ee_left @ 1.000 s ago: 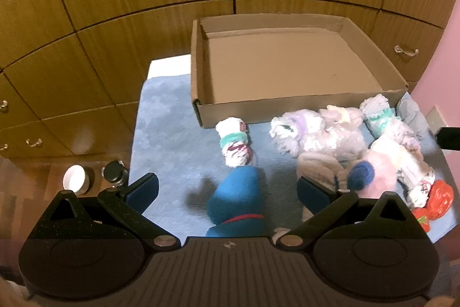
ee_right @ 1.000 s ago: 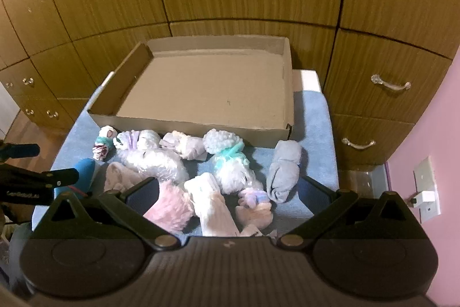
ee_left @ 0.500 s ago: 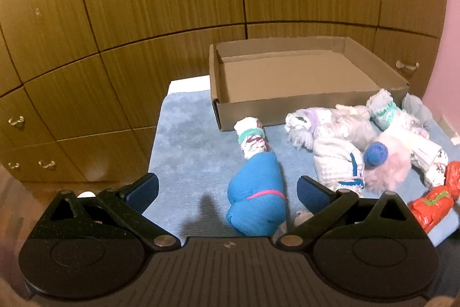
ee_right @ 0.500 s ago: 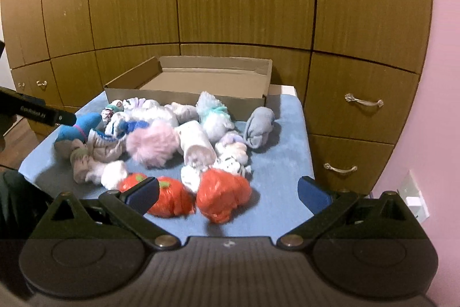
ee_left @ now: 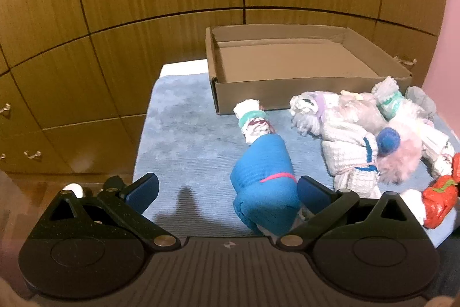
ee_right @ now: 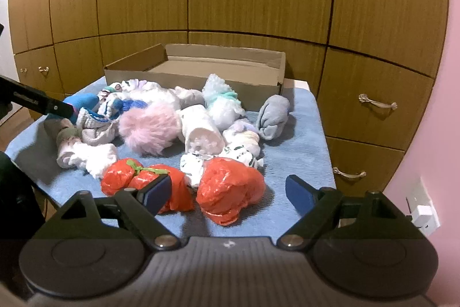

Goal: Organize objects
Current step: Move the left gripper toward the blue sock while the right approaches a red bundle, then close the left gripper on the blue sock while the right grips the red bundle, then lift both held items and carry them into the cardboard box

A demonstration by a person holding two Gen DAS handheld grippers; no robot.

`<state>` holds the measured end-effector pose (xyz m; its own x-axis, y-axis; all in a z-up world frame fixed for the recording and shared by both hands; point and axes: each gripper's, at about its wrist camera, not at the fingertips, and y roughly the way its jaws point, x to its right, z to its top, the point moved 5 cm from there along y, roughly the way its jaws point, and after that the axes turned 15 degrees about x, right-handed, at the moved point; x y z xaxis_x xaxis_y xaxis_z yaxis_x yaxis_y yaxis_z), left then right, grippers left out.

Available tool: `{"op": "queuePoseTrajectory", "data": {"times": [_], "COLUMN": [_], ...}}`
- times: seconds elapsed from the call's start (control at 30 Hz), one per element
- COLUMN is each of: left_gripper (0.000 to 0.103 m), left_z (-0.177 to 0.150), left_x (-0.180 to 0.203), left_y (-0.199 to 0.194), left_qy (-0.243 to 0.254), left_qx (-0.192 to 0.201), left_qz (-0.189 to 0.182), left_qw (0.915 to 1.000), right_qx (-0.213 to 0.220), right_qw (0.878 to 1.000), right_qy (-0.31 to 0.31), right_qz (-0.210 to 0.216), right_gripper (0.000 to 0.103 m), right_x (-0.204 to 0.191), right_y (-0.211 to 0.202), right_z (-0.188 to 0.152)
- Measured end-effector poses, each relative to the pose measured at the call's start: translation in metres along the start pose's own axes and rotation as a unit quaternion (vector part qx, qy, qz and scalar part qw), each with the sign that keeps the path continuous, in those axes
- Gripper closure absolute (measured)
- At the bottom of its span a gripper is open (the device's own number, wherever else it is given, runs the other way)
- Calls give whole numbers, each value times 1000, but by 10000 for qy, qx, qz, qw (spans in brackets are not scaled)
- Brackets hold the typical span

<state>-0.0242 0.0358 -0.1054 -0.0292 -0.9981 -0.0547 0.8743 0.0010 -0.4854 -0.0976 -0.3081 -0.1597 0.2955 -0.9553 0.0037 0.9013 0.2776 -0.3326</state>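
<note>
An empty shallow cardboard box (ee_left: 287, 94) (ee_right: 201, 78) stands at the back of a blue mat (ee_left: 187, 140) (ee_right: 304, 140). In front of it lies a heap of rolled socks. My left gripper (ee_left: 228, 192) is open just above the mat; a blue rolled sock with a pink stripe (ee_left: 264, 180) lies between its fingers, nearer the right one. My right gripper (ee_right: 228, 193) is open and low over the mat's front edge, with an orange-red bundle (ee_right: 230, 193) between its fingers and a second one (ee_right: 135, 177) by the left finger. The left gripper's finger (ee_right: 43, 104) shows at far left.
The heap holds a fluffy pink sock (ee_right: 149, 128), a grey sock (ee_right: 273, 115), a white and teal sock (ee_left: 253, 123) and several pale ones. Wooden cabinets with drawer handles (ee_right: 376, 102) stand behind and beside the mat. A wall socket (ee_right: 425, 212) is on the pink wall at right.
Both grippers have pulled back and dropped lower toward the mat's front. The right view now takes in the orange-red bundles. The blue sock now sits closer between the left fingers.
</note>
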Motion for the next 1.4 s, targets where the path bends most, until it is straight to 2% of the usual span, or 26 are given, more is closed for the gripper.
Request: {"op": "queuePoseTrajectory", "data": {"times": [0.17, 0.33, 0.43, 0.5, 0.53, 0.63, 0.7, 0.73, 0.87, 0.97, 1.4], "left_gripper": [1, 1, 1, 1, 2, 14, 22, 24, 45, 46, 46], "left_z": [4, 4, 1, -1, -3, -10, -12, -13, -12, -12, 5], "left_x": [5, 12, 13, 15, 16, 18, 16, 16, 22, 27, 17], "left_y": [2, 8, 16, 19, 21, 25, 24, 24, 21, 18, 8], "left_qy": [-93, 125, 75, 120, 209, 391, 293, 247, 243, 385, 242], "left_qx": [-54, -117, -221, -181, -172, -279, -218, -215, -155, -66, 198], "left_qz": [-250, -270, -243, -238, -178, -75, -144, -193, -411, -358, -303], "left_qw": [9996, 9995, 9994, 9995, 9995, 9988, 9992, 9993, 9987, 9986, 9991], "right_qx": [39, 92, 150, 147, 112, 163, 242, 273, 363, 461, 685], "right_qw": [9999, 9999, 9995, 9993, 9993, 9989, 9983, 9979, 9970, 9963, 9962], "right_qy": [127, 93, 278, 342, 335, 426, 516, 565, 666, 720, 530], "right_qz": [13, -36, -50, -108, -125, -139, -153, -169, -150, -131, 36], "right_gripper": [22, 30, 33, 44, 45, 50, 57, 58, 59, 59, 59], "right_x": [4, 2, 4, 5, 4, 3, 4, 5, 7, 8, 4], "right_y": [1, -1, 0, 3, 5, 7, 6, 6, 2, -2, -12], "right_z": [-3, -1, -2, -5, -7, -12, -12, -12, -12, -11, 1]}}
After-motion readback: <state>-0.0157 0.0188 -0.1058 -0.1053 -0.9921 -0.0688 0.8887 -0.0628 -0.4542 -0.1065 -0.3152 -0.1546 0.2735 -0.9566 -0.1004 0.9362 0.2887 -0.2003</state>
